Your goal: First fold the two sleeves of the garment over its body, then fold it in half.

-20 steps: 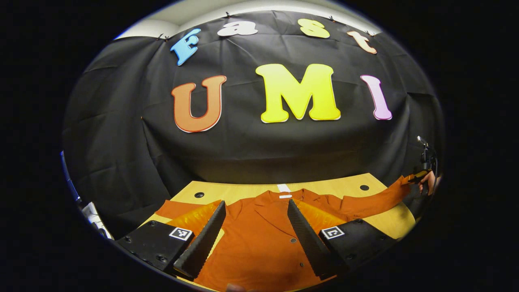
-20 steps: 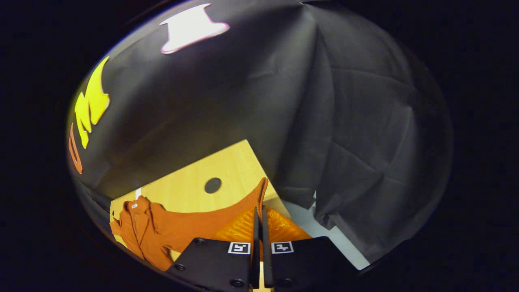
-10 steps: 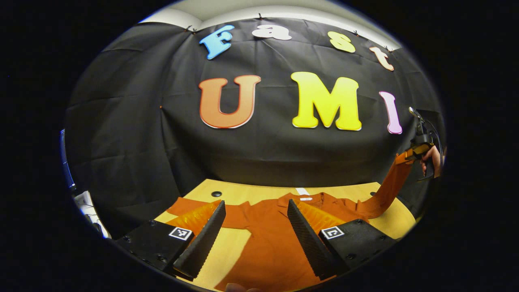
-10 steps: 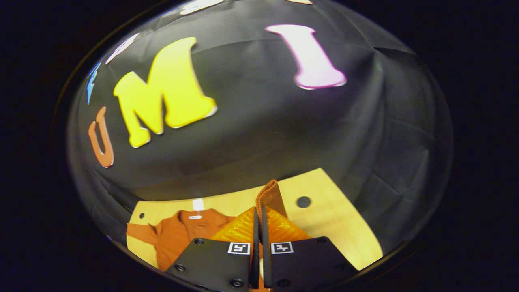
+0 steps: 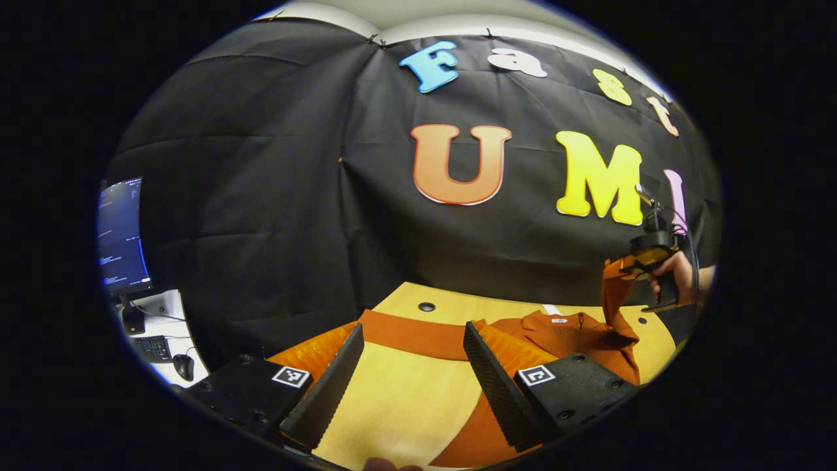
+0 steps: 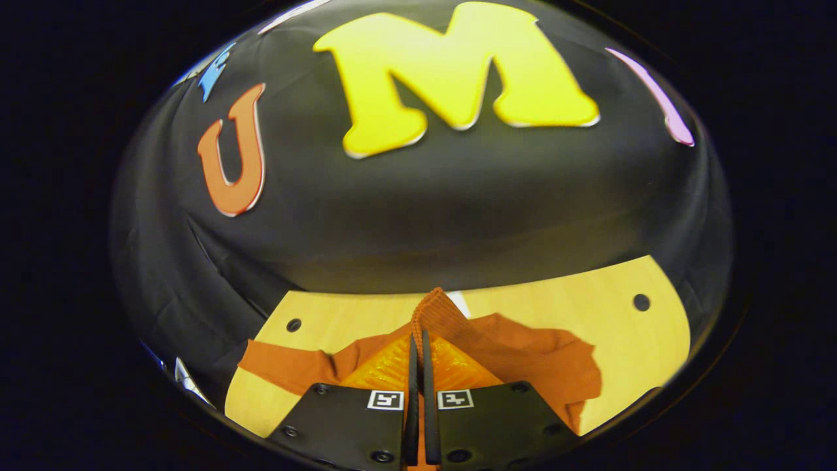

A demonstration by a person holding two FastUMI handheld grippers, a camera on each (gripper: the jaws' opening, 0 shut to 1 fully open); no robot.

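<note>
Right claw: fingers pressed together on the ribbed cuff of one sleeve of the garment, cuff end standing up between the fingertips. In the left gripper view the same claw appears well above the tabletop, held by a hand, with the sleeve hanging from it in a near-vertical drape down onto the body of the garment.

Left claw: fingers spread wide apart, nothing between them, held over the near part of the tabletop.

Garment: rust-orange, collared, lying flat on the tabletop toward its right edge in the left gripper view, collar toward the far edge. A small white tag shows at the neck. The other sleeve lies stretched flat along the tabletop toward its left edge, passing behind the left claw's fingers. Part of the lower body shows at the near edge beside the left claw's right finger.

Tabletop: light wood, with round dark holes near the far corners. A white strip is stuck on the far edge behind the collar.

Beyond the tabletop's left edge: a lit monitor, a keyboard and a mouse on a separate white surface.
</note>
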